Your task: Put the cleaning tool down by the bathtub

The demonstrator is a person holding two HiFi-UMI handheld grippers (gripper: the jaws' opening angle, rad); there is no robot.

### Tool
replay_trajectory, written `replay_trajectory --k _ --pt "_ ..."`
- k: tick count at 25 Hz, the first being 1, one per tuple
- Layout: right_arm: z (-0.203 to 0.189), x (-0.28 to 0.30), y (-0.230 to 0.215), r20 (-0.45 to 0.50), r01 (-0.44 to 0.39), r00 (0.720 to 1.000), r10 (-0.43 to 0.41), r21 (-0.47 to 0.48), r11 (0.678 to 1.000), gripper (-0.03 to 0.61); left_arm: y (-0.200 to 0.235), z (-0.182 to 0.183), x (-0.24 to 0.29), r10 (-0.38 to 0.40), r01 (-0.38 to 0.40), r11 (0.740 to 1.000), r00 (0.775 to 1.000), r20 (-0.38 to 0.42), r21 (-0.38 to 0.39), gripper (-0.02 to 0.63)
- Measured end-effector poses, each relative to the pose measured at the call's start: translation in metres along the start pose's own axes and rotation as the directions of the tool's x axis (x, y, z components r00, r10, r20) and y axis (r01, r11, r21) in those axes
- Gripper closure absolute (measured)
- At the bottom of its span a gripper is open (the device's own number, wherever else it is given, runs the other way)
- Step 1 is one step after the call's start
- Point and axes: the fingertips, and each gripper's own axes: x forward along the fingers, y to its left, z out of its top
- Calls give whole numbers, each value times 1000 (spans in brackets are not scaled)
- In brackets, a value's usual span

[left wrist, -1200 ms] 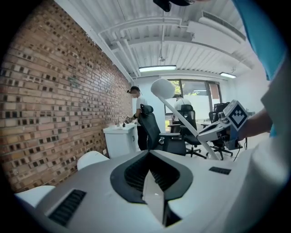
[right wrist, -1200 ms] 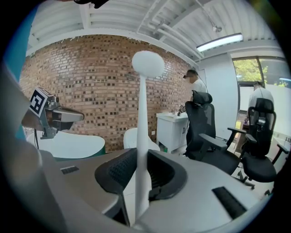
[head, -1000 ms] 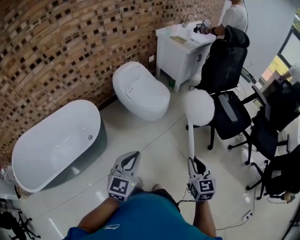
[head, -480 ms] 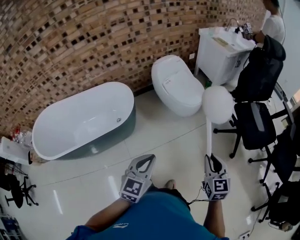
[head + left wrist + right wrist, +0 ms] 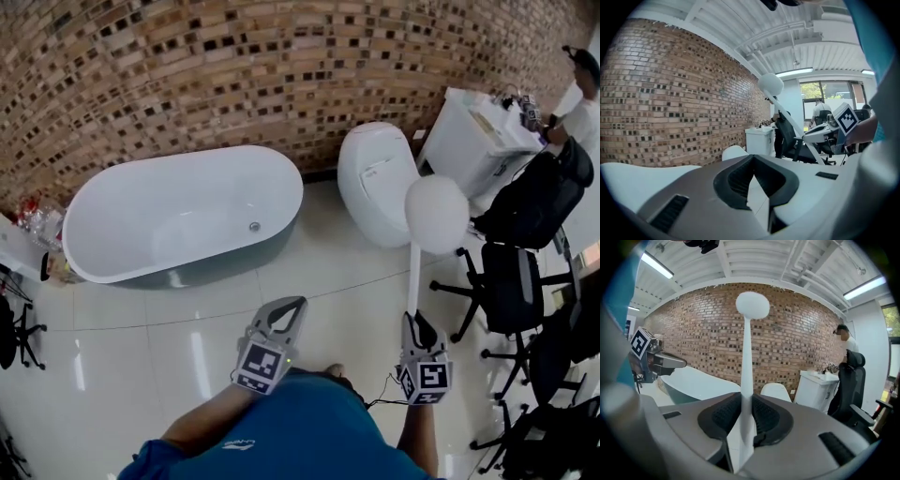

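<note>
The cleaning tool is a white stick with a round white head (image 5: 436, 214). It stands upright in my right gripper (image 5: 413, 322), which is shut on the lower part of the handle. In the right gripper view the handle (image 5: 746, 380) runs up between the ribbed pads to the head. The white oval bathtub (image 5: 178, 211) stands against the brick wall, ahead and to the left of both grippers. My left gripper (image 5: 289, 307) is shut with nothing in it and points toward the tub's right end. The left gripper view shows the tool's head (image 5: 770, 84) to its right.
A white toilet (image 5: 375, 178) stands right of the tub, with a white vanity (image 5: 473, 141) beyond it where a person (image 5: 583, 108) stands. Several black office chairs (image 5: 525, 272) crowd the right side. Small items (image 5: 33, 220) sit at the tub's left end. The floor is glossy tile.
The head view has swung left, so the bathtub has come from the left edge to ahead of me. Both grippers keep their pose, with the tool still upright in the right one.
</note>
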Motion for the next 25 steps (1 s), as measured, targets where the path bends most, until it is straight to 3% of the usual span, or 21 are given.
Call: replay_trajectory --k 7,12,16,25 --pt "49 66 113 7 -159 987 162 -121 980 480 103 -15 -72 161 -160 986 987 12 -47 614" --pt "65 104 178 9 -304 950 311 -191 933 480 144 -35 -118 294 -294 952 956 -9 -79 614" --pt "77 120 221 5 -365 927 376 -234 901 480 164 -46 -149 345 -344 934 939 -11 -97 614" --pt "65 156 341 -36 -584 795 605 -313 749 480 206 -81 -231 544 -546 829 837 -56 -122 614"
